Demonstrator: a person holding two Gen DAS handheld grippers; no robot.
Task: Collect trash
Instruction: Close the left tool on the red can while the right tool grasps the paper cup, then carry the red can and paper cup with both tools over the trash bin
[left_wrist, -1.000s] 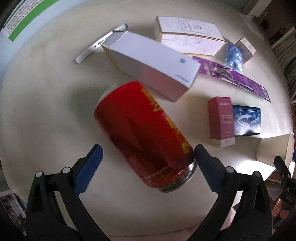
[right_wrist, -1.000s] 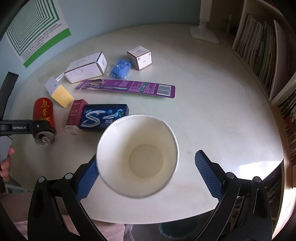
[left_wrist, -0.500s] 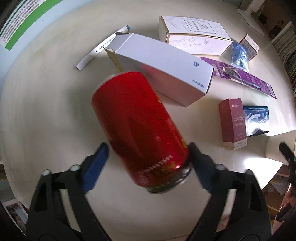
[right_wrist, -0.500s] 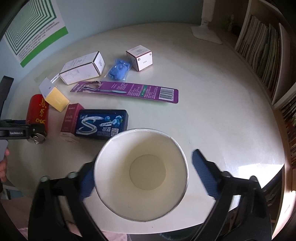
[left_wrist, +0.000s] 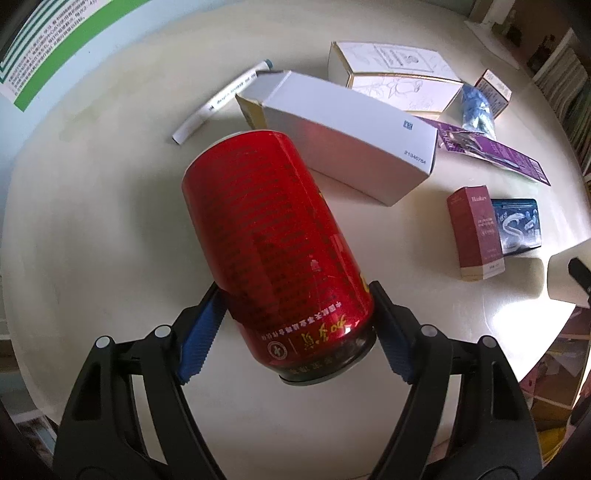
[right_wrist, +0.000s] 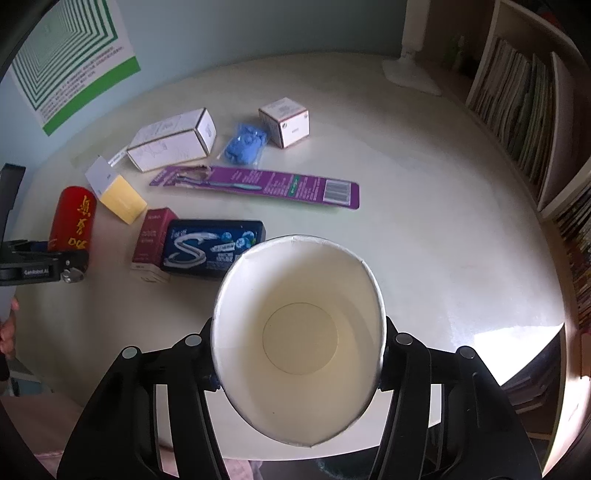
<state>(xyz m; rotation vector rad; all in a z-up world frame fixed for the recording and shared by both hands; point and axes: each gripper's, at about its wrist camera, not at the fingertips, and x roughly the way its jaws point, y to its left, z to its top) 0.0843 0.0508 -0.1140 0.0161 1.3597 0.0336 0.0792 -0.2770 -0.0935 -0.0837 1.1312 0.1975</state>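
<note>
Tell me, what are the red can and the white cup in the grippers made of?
Red can: apparently thin metal with a glossy printed coat, judging by its sheen and dark metallic rim. White cup: looks like matte paper; a seam runs down its wall, and its mouth is squeezed oval by the right gripper.

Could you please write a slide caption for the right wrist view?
Right gripper squeezes an empty paper cup above the littered table.
</note>
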